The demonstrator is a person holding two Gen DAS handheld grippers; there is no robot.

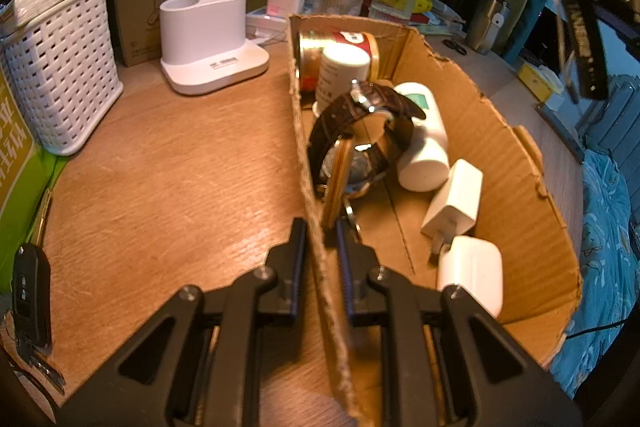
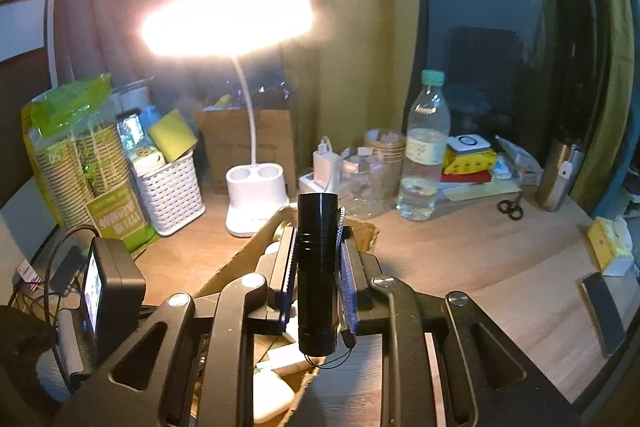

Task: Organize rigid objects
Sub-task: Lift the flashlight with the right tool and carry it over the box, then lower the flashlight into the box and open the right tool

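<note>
In the left wrist view, the left gripper (image 1: 320, 227) sits at the bottom centre of the frame, its black jaws narrowed onto the near wall of a shallow brown cardboard box (image 1: 516, 163), one finger outside the wall and one inside. The box fills the right half of the frame on a wooden tabletop (image 1: 180, 167). Inside it lie a brown leather-strapped wristwatch (image 1: 360, 131) near the gripped wall, a gold and red tin (image 1: 340, 47) and a white pill bottle (image 1: 340, 71) at the far end, a white tube-shaped bottle with a green label (image 1: 426, 143) in the middle, and a white plug adapter (image 1: 454, 203) beside a white earbud case (image 1: 476, 271) at the lower right. A white woven plastic basket (image 1: 60, 67) stands at the left, and a black car key (image 1: 30, 291) lies at the lower left edge.

In the right wrist view, the right gripper (image 2: 318, 255) at lower centre is clamped on a black cylindrical flashlight (image 2: 317, 267), held upright between its pads above the box. A lit white desk lamp (image 2: 256, 195) glares across the upper centre, and a clear plastic water bottle with a green cap (image 2: 424, 147) stands at centre right.
</note>
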